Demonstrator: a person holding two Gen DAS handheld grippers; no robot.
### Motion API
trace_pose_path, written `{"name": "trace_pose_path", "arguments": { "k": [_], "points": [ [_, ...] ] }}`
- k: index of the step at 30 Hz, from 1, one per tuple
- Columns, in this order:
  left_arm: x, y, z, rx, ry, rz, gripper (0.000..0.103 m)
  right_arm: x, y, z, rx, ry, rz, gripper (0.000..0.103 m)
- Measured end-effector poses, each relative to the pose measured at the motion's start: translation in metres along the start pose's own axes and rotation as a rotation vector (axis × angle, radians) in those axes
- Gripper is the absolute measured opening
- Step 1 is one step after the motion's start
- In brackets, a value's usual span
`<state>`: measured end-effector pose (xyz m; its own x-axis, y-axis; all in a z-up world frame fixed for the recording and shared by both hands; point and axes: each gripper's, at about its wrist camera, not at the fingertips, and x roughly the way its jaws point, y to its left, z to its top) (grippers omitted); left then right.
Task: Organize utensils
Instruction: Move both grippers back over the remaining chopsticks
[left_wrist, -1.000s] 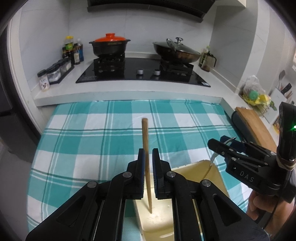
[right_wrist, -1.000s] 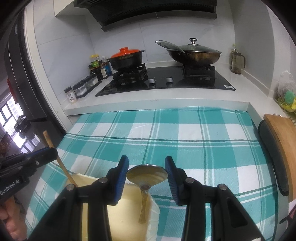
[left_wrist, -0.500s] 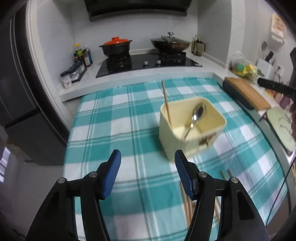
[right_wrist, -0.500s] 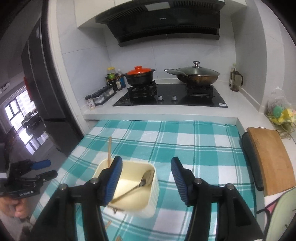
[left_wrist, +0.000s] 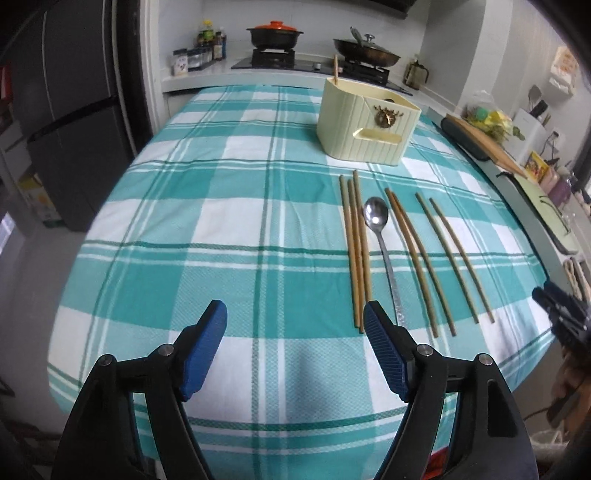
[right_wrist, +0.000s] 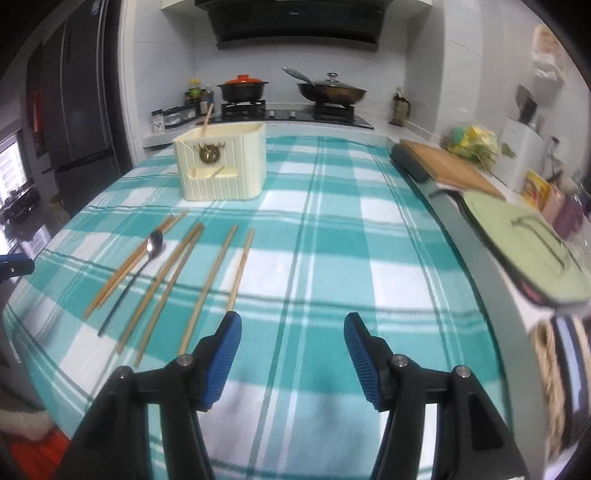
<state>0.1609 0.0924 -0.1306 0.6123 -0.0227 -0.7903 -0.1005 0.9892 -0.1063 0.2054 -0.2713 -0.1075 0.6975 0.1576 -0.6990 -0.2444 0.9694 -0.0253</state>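
Left wrist view: the left hand-held gripper (left_wrist: 295, 347), jaws just opened and empty, hangs over the bench (left_wrist: 184, 221). The holder (left_wrist: 365, 122) holds one chopstick (left_wrist: 335, 68); seven chopsticks (left_wrist: 354, 251) and a spoon (left_wrist: 380, 243) lie before the holder.

Right wrist view: the right hand-held gripper (right_wrist: 291, 354) is released and empty; most sorting remains.

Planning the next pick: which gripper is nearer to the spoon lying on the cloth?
Left. The left gripper hovers just short of the spoon handle's near end. The right gripper sits beyond the outermost chopsticks, further off.
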Motion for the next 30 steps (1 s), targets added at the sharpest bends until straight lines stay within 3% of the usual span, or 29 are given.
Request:
{"name": "trace_pose_path", "arguments": {
  "k": [3, 6, 10, 22, 30],
  "points": [
    [0.009, -0.010, -0.003, 0.054, 0.023, 0.003, 0.078, -0.004, 0.011, -0.030, 0.023, 0.016, 0.032, 0.059],
    [0.011, -0.017, -0.005, 0.068, -0.006, 0.035, 0.078, -0.009, 0.023, -0.032, -0.013, -0.011, 0.050, 0.059],
    [0.015, -0.018, -0.018, 0.020, 0.002, -0.005, 0.080, -0.012, 0.029, -0.029, 0.018, -0.062, 0.051, 0.059],
    [0.038, -0.017, -0.024, 0.006, 0.035, -0.004, 0.081, 0.001, 0.037, -0.037, 0.030, -0.032, 0.059, 0.059],
    [0.062, -0.005, 0.001, -0.070, 0.042, -0.057, 0.082, 0.010, 0.036, -0.040, 0.046, 0.003, 0.065, 0.059]
  ]
}}
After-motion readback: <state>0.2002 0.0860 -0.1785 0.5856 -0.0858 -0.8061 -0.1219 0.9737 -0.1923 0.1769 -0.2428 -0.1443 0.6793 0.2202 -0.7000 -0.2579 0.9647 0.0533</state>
